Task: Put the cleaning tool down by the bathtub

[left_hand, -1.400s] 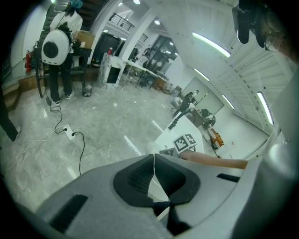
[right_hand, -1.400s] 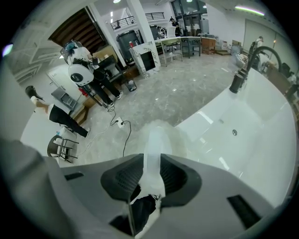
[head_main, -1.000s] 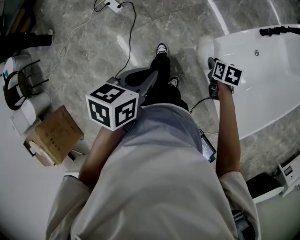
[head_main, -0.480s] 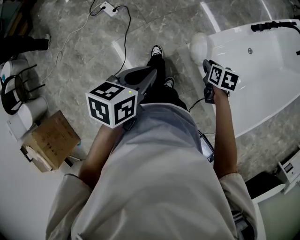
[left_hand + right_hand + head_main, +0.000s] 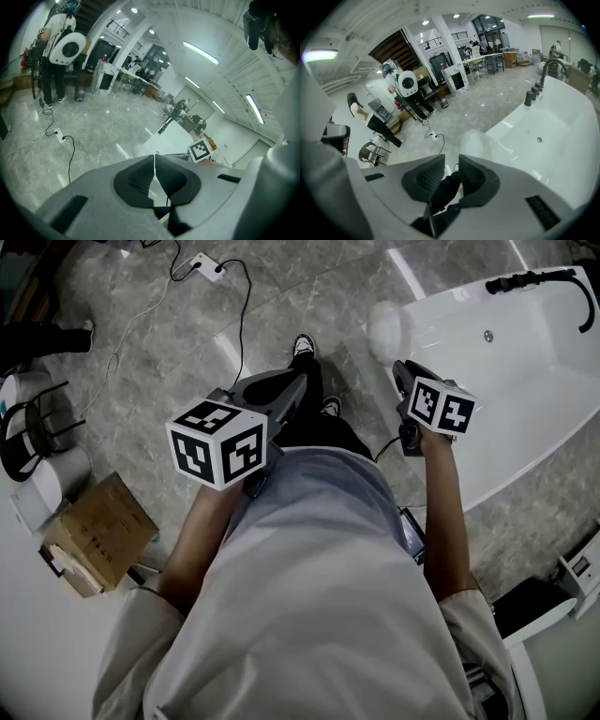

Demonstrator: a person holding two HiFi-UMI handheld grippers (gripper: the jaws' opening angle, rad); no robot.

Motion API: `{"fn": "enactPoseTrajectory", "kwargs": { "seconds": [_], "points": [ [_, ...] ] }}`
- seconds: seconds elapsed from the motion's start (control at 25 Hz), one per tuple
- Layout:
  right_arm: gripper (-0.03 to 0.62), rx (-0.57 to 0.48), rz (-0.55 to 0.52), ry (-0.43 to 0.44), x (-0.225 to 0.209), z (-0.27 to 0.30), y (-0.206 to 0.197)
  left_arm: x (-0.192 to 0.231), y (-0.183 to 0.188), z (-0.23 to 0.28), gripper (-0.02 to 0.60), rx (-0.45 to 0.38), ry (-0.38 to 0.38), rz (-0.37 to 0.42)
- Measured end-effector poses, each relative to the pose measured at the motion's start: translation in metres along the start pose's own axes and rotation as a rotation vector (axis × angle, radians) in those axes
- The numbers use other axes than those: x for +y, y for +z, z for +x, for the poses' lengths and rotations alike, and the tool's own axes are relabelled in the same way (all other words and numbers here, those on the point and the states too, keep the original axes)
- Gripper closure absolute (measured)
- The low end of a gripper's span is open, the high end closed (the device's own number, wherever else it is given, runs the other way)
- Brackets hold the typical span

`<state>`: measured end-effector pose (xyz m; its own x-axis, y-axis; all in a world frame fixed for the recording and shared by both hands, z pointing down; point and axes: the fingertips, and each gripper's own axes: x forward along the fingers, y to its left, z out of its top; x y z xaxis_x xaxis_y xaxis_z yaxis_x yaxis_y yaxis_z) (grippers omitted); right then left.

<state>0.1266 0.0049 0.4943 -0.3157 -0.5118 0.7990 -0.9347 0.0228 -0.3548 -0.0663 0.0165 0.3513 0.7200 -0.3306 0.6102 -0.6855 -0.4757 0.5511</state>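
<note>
A pale, rounded cleaning tool [image 5: 386, 326], its long axis unclear, lies on the floor just beside the bathtub [image 5: 525, 399], just beyond the right gripper [image 5: 401, 371], whose jaws are slightly parted and empty; the left gripper [image 5: 300, 381], jaws closed together, is farther left.

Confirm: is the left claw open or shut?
Shut. In the left gripper view, the left claw has its two dark pads meeting along a thin seam, with nothing between them.

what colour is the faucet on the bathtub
Black. The faucet stands out against the white bathtub, and it shows best in the head view.
</note>
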Motion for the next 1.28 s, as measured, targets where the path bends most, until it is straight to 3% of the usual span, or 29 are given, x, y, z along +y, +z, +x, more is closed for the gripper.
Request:
{"fn": "enactPoseTrajectory", "kwargs": {
  "seconds": [0.2,0.72,1.12,1.28],
  "points": [
    [0.508,-0.03,-0.038,0.041,0.016,-0.023,-0.007,-0.007,-0.005,0.002,0.572,-0.006,-0.011,0.0],
    [0.539,-0.128,-0.005,0.086,0.039,-0.082,-0.016,-0.019,-0.018,0.001,0.572,-0.01,-0.014,0.017],
    [0.577,-0.227,-0.005,0.051,0.046,-0.121,-0.019,-0.02,-0.025,-0.004,0.572,-0.051,0.028,0.016],
    [0.583,-0.227,-0.026,-0.013,0.043,-0.132,-0.024,-0.022,-0.022,-0.007,0.572,-0.084,0.053,0.045]
  ]
}}
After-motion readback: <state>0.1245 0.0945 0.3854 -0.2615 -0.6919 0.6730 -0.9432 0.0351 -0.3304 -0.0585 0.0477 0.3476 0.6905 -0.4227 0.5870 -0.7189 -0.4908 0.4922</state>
